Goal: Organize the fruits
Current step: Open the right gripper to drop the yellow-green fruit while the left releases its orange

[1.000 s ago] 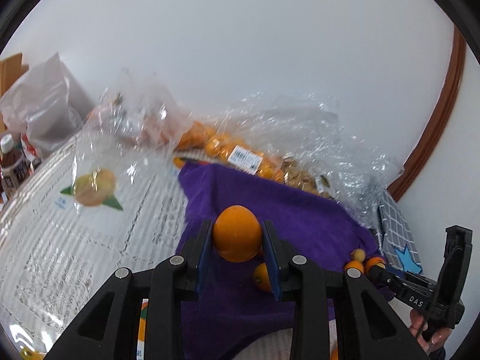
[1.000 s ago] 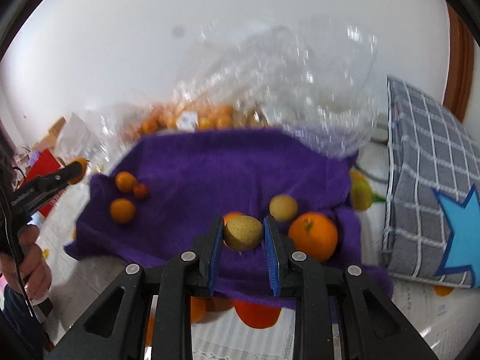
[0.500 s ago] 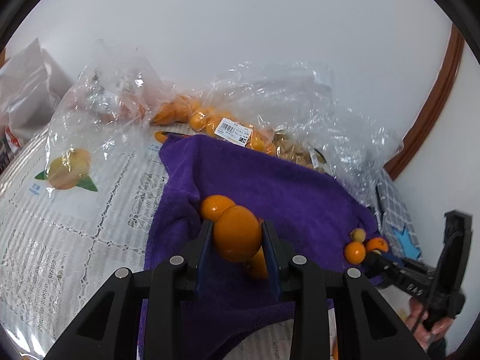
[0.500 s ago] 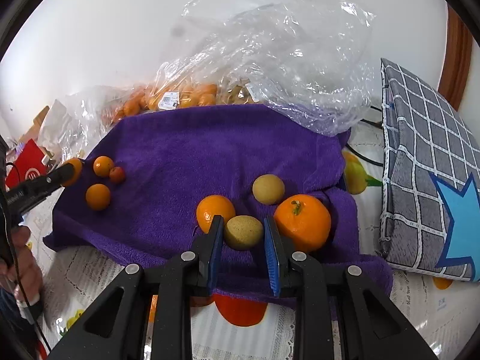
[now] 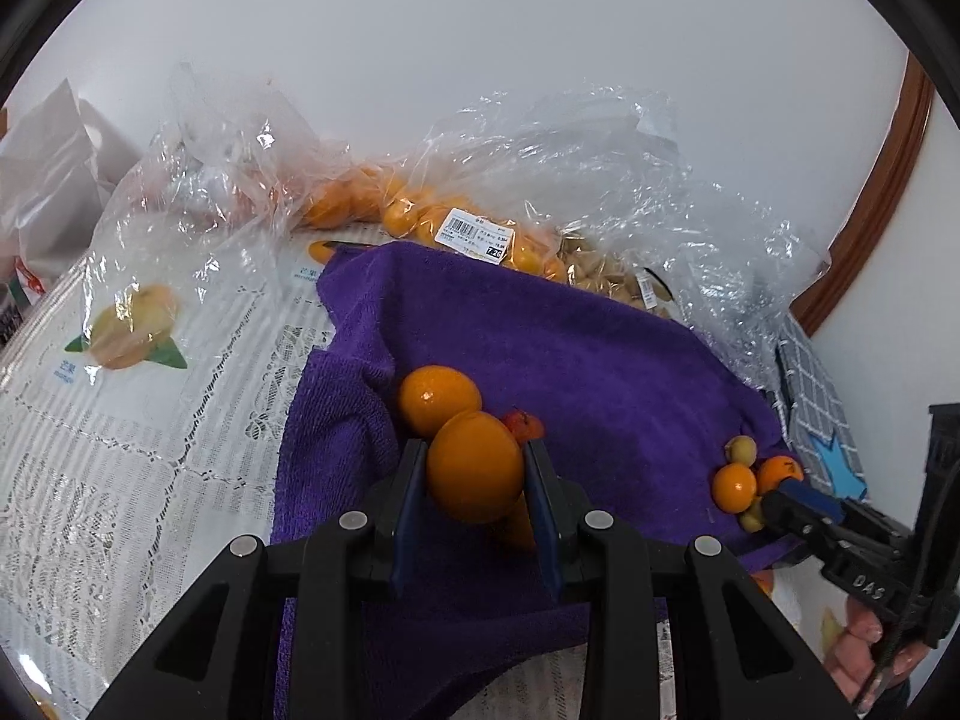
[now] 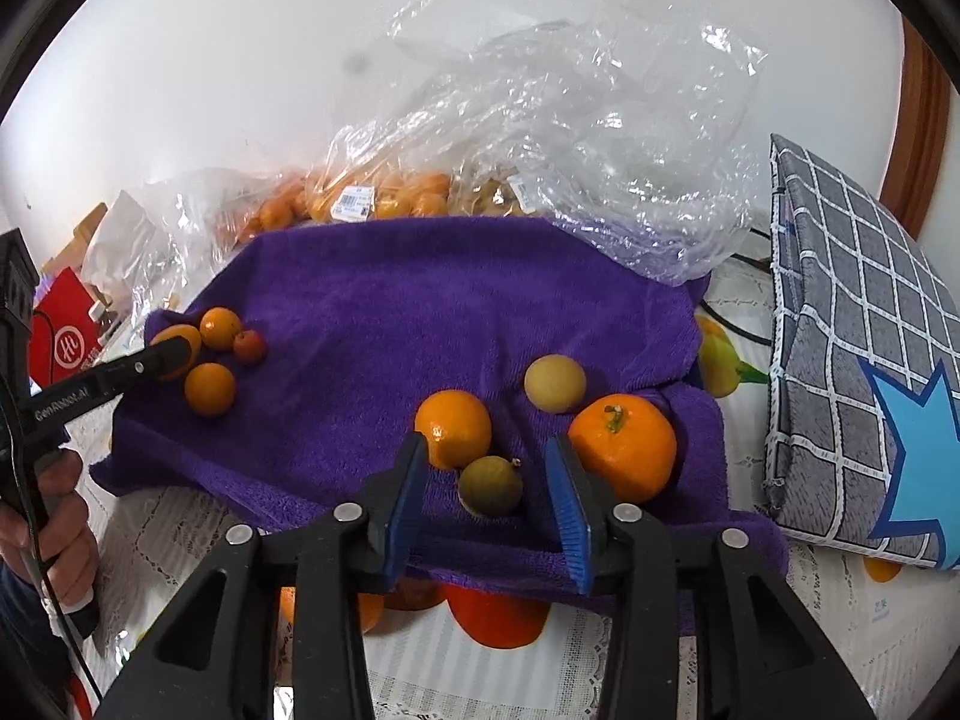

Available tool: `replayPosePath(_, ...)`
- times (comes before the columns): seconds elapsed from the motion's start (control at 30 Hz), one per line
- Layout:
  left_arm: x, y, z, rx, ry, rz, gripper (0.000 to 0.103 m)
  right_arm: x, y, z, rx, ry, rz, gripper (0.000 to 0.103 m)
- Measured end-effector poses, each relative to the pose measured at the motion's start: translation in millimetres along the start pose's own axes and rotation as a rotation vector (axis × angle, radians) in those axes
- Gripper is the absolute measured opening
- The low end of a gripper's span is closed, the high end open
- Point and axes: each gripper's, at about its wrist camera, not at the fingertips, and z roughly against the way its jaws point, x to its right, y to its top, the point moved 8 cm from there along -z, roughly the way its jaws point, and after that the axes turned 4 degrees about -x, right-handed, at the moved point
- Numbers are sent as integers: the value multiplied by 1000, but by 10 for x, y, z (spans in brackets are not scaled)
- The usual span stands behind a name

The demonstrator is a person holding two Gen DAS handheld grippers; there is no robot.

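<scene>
Pinching a small orange fruit (image 5: 474,467) between its blue pads, the left gripper (image 5: 475,501) hangs just over the left side of the purple towel (image 5: 576,360). Right behind it on the towel sit another orange fruit (image 5: 440,399) and a tiny red one (image 5: 522,425).

The right gripper (image 6: 489,501) has just been opening, and its pads now stand apart. A little yellow-green fruit (image 6: 490,486) lies on the towel between them, and neither pad touches it. Close by are an orange (image 6: 453,429), a big orange with a green stem (image 6: 623,447) and a pale yellow round fruit (image 6: 555,383).

At the far edge of the towel lie clear plastic bags (image 6: 558,138) with more orange fruit inside. A grey checked cushion with a blue star (image 6: 864,348) sits at the right. The towel lies on a white lace cloth (image 5: 138,450) on the tabletop.
</scene>
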Motion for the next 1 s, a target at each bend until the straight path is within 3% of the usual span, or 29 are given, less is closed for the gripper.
replayPosePath(0.67,-8,-1,9,0,9,-11,31,59,-30,96,31,-10,-14,45)
replayPosePath(0.8,15,-17,73,9,-31,-12,42,82,-28,153,43,-6,-26,45)
replayPosePath(1.0,23,-44,188,37,-47,-14,43,-29,-159,230,30,61,-3,46)
